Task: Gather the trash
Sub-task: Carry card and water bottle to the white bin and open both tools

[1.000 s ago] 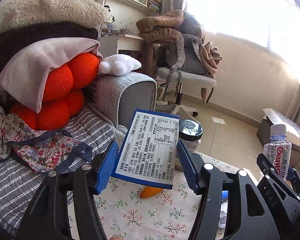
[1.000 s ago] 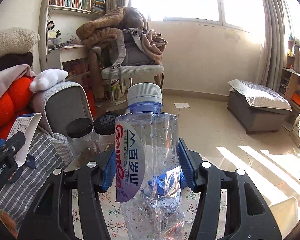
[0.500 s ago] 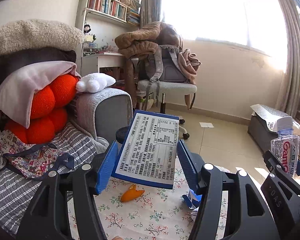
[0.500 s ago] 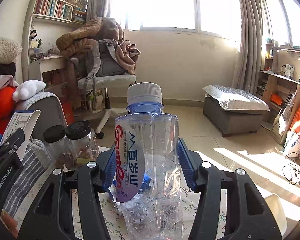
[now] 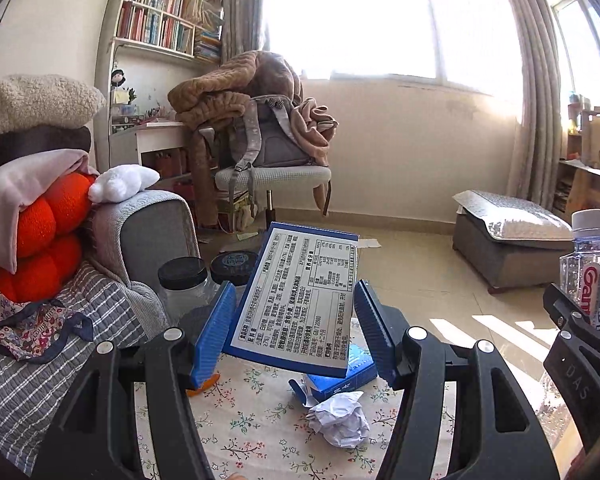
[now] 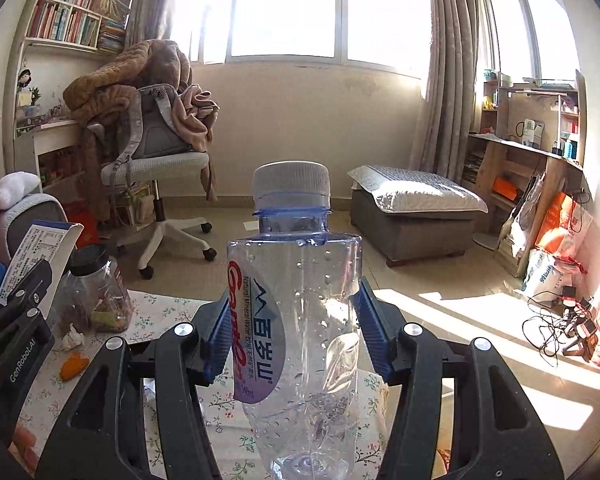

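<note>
Plastic "Gan..." bottle (image 6: 296,320) pinched by right gripper (image 6: 292,336); left gripper (image 5: 296,332) seemingly clamps printed box (image 5: 300,300).

Two jars (image 5: 182,286), one bottle (image 6: 296,320)

Flat blue-edged cardboard box (image 5: 300,304) with a white printed panel, tilted back, clamped between blue jaws above the desk. Clear, dented plastic water bottle (image 6: 296,328) with white cap and red-lettered label, upright, pinched likewise. Crumpled white paper ball (image 5: 342,420) and small blue carton (image 5: 340,380) lying on the flowered cloth.

Clear glossy plastic bottle (image 6: 296,320), printed cardboard box (image 5: 296,300), crumpled paper ball (image 5: 342,420), floral cloth tablecloth (image 5: 256,428)
</note>
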Motion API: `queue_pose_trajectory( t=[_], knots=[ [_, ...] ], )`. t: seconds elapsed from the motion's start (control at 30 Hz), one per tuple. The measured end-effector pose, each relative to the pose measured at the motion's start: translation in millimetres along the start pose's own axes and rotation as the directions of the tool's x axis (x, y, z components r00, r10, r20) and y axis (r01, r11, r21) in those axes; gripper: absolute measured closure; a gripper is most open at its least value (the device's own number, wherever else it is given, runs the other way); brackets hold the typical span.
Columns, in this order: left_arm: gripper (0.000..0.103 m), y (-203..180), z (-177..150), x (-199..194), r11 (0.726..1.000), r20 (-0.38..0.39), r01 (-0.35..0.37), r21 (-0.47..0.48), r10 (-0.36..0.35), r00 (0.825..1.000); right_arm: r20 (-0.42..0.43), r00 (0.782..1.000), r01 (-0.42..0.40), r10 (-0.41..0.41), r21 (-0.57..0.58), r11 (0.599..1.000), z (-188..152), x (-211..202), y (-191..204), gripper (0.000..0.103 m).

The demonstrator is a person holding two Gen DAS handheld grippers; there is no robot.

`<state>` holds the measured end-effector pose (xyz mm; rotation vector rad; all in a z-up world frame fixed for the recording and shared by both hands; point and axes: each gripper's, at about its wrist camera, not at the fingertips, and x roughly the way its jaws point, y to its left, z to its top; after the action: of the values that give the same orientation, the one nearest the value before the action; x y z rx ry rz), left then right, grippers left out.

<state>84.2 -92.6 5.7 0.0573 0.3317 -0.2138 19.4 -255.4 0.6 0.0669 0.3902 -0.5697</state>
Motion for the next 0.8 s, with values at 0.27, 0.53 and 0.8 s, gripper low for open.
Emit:
queue_pose_trajectory(
  t=[0.27,0.53,0.8],
  knots=[
    [0.043,-56,-8,-8,0.994,-0.001,0.086,0.064,-0.086,0.996,-0.054,0.988,0.145,-0.145,-0.005,0.989,-14,3,-73,0.050],
    [0.043,-122,-21,-20,0.971,-0.024,0.194,0.141,-0.193,0.981,-0.159,0.947,0.286,-0.280,0.018,0.958,-40,11,-147,0.049],
    [0.042,-192,-36,-26,0.916,-0.140,0.358,0.179,-0.336,0.931,-0.174,0.915,0.385,-0.364,0.109,0.916,-58,-6,-206,0.019]
  ],
)
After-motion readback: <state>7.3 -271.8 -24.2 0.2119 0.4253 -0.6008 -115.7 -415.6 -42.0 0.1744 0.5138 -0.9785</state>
